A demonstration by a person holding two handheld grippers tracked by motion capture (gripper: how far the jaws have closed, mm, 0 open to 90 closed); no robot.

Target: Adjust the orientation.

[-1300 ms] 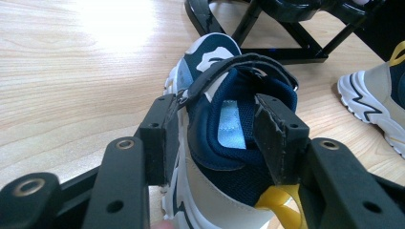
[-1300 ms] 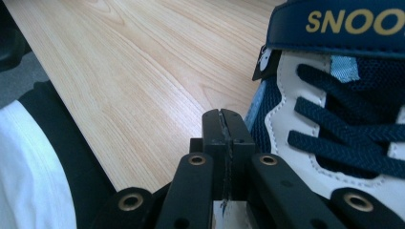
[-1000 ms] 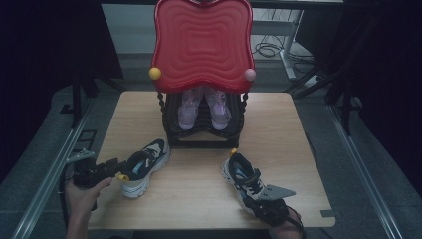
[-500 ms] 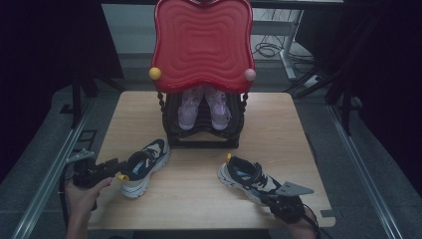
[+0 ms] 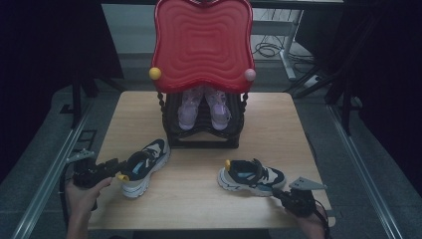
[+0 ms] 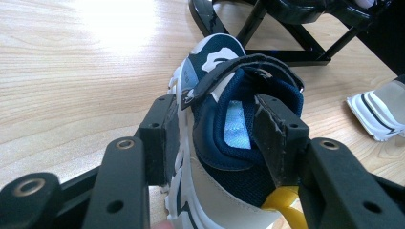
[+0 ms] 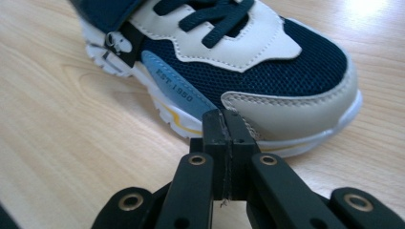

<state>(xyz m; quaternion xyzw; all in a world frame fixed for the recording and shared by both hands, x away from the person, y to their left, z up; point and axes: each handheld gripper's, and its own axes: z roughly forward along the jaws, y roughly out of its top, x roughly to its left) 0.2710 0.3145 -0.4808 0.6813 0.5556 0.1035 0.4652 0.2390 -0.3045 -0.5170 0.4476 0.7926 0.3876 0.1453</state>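
1. Pale wooden surface [image 5: 278, 124] carried a black rack [image 5: 204, 134] at 12 o'clock.
2. Left hand-held gripper [image 6: 224, 138] pinched the left sneaker [image 5: 144, 167] at its soft collar — light, padded, likely best held there.
3. Right hand-held gripper [image 7: 228, 126], pressed together, nudged the right sneaker [image 7: 248, 62] at its stiffer toe — 5 o'clock.

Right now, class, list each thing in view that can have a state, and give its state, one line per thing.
Left gripper: jaws astride the heel of the left sneaker, one outside, one inside the collar.
Left sneaker: upright on the table, strap fastened.
Right gripper: shut, empty, tips against the toe of the right sneaker.
Right sneaker: upright, laced, lying crosswise.
Purple shoes: stored as a pair on the black rack.
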